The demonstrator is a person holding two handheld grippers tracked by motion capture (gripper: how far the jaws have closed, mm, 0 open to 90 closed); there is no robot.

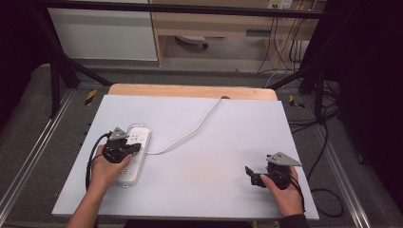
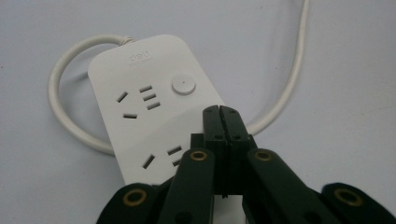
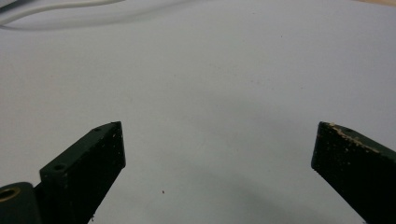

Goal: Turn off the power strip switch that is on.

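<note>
High view: the left gripper (image 1: pixel 135 148) hangs over the white power strip (image 1: pixel 138 142), jaws pressed together on nothing, tips just short of the round switch (image 2: pixel 183 85); its cord (image 1: pixel 190 130) curls away rightward. The right gripper (image 1: pixel 252 173), well apart, gapes wide over the bare table (image 1: pixel 214 156).

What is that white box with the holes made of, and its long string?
The white rectangular power strip looks like hard plastic: smooth, matte, moulded rounded corners. Its white round cable looks like soft rubbery plastic, since it bends in a loop. The shut left claw above it looks like black hard plastic, perhaps metal.
</note>
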